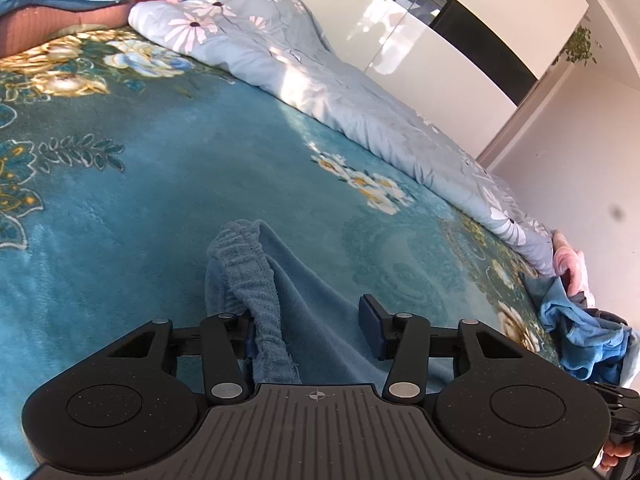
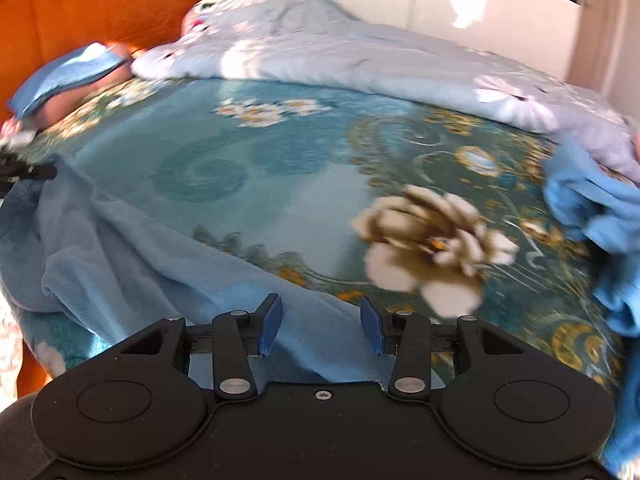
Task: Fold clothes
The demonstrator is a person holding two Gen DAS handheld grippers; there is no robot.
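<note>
While tongs (image 1: pixel 310 326) gape, blue garment (image 1: pixel 320 320) beneath

Left gripper (image 1: pixel 310 326): matte black body, ribbed centre plate with crosshair mark, two round discs, silver pivot pins, dark blue pads (image 1: pixel 370 320). Right gripper (image 2: pixel 319 326): same black build, smooth plate with one small screw, silver pins, blue pads (image 2: pixel 270 322). Bit of skin (image 1: pixel 614 458) at left view's lower right edge.

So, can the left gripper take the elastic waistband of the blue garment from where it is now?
Probably yes: the left gripper is open and the waistband already lies between its fingers, nothing covering it.
</note>
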